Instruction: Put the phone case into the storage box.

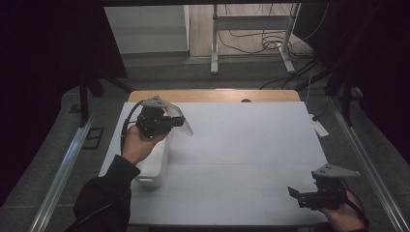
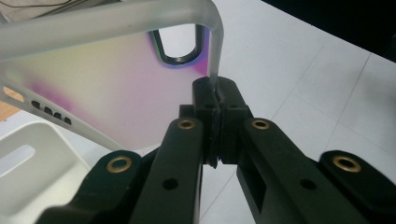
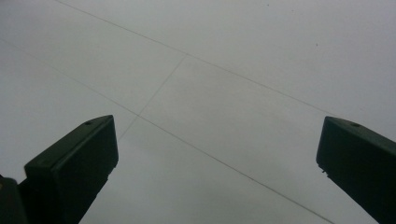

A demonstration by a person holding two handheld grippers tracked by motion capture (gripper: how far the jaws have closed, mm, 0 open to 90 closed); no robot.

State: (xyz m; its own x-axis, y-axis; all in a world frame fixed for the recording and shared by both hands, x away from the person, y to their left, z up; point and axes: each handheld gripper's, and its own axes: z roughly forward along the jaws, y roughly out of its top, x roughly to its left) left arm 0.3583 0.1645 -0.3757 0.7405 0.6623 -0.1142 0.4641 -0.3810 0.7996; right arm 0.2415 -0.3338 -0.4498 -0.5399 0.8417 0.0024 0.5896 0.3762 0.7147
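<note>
step: carry | left gripper (image 1: pixel 180 122) clamped on rim of phone case (image 1: pixel 181 121), held above white bin (image 1: pixel 153 164) at table (image 1: pixel 251 145) left | right gripper (image 1: pixel 295 192) wide, empty | next: likely lower case, release

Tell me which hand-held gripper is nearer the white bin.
Left. The left hand-held gripper hangs just above the white bin, clamped on a clear phone case. The right hand-held gripper is far across the table, open.

Black sleeve (image 1: pixel 104 200); black tool (image 1: pixel 155 121), brass rivets, grey plate.
</note>
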